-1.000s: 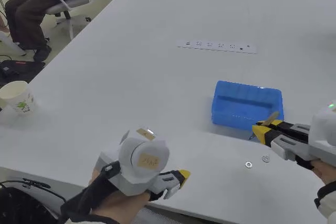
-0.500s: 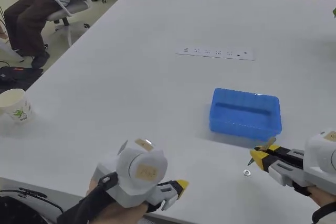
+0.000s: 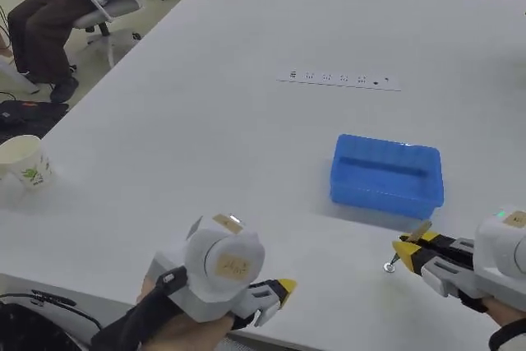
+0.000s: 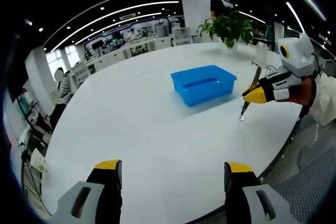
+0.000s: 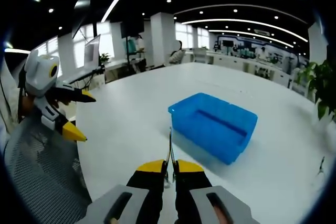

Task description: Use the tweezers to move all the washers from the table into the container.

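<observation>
A flat white power strip (image 3: 339, 79) lies on the table beyond the blue container (image 3: 386, 178), well apart from it. Far to the container's left, a paper cup (image 3: 25, 162) stands near the table edge. Past that corner a person (image 3: 57, 2) sits on an office chair. Nothing lies between the container and the one washer (image 3: 388, 267), which rests on the table just in front of the container's near wall. The right gripper (image 3: 404, 248) has its jaws closed tight on the tweezers (image 3: 419, 232). Their tips point down at the washer, though the pictures do not show whether they touch or pinch it. The left gripper (image 4: 173, 169) is held well to the left of the container, nearer the table's front edge, with its jaws wide apart and nothing between them. The table (image 3: 246, 137) is broad, white and matte. Around it is an open office with white columns, long strips and spots of ceiling light, more desks farther back, and a leafy potted plant (image 4: 231, 24) behind the container in the left gripper view.
</observation>
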Demonstrator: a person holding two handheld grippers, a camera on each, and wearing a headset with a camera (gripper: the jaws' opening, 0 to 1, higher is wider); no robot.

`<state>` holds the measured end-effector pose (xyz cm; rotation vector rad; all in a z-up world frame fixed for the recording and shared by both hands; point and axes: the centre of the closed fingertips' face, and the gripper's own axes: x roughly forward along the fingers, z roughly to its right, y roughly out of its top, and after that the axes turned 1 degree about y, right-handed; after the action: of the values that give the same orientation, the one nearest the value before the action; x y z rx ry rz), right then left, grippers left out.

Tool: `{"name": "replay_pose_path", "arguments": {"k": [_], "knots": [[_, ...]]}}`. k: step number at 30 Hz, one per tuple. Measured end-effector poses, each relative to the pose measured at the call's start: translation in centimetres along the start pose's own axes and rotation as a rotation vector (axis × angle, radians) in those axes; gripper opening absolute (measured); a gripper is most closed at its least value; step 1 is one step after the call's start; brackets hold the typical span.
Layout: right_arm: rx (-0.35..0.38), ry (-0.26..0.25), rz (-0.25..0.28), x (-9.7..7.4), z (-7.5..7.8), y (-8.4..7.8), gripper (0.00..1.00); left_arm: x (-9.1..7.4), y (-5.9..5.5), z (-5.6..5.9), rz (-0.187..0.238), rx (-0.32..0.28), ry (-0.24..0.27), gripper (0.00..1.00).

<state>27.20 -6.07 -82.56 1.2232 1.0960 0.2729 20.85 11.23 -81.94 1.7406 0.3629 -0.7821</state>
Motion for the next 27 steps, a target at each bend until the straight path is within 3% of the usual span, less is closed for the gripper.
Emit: {"name": "replay_pose_path", "arguments": {"k": [9, 27], "knots": [[-0.028, -0.008, -0.004, 0.15, 0.15, -0.19, 0.04, -0.04, 0.02, -0.11, 0.001, -0.002, 0.007, 0.81], [-0.008, 0.007, 0.004, 0.18, 0.02, -0.20, 0.04, 0.08, -0.08, -0.10, -0.005, 0.006, 0.006, 0.81]]}}
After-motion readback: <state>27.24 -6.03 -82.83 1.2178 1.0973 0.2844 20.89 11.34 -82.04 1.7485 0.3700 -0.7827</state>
